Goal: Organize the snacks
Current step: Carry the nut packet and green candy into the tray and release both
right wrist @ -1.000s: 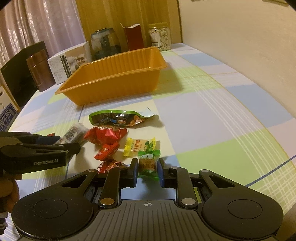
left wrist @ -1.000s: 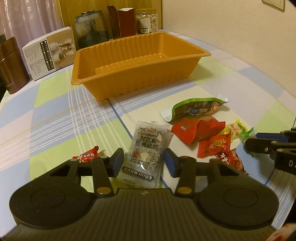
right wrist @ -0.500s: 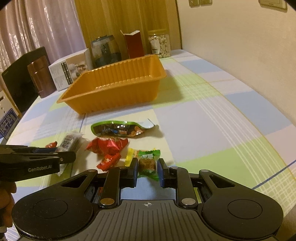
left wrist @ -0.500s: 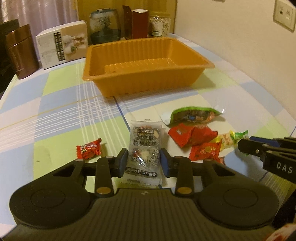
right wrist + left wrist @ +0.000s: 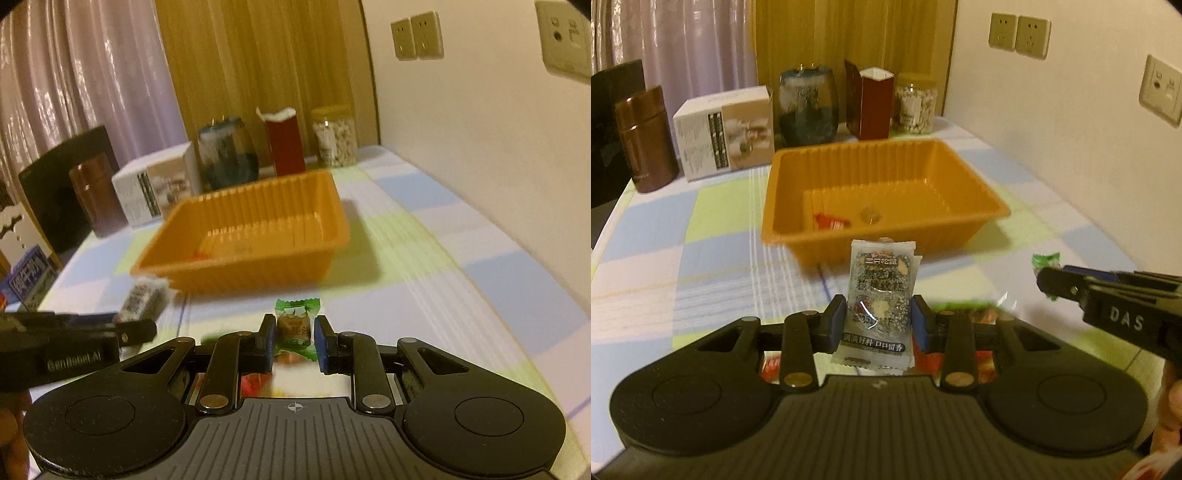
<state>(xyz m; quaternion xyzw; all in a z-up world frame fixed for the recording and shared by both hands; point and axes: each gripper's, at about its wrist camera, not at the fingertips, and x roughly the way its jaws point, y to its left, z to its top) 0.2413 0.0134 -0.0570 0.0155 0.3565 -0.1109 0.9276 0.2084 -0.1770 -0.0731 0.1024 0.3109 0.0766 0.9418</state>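
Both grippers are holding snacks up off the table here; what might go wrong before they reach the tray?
1. The left gripper pinches the grey packet by its lower part, so the slick wrapper may slip or flop.
2. The right gripper holds the green candy by a small crinkly wrapper; it may drop.
3. Both head for the orange tray side by side, so the grippers may bump each other or the near rim.

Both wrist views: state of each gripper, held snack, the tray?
left gripper: shut on grey nut-cake packet
grey nut-cake packet: held upright, off the table
right gripper: shut on green-wrapped candy
green-wrapped candy: held, lifted
orange tray: upright, open-topped, red-wrapped candy lying inside
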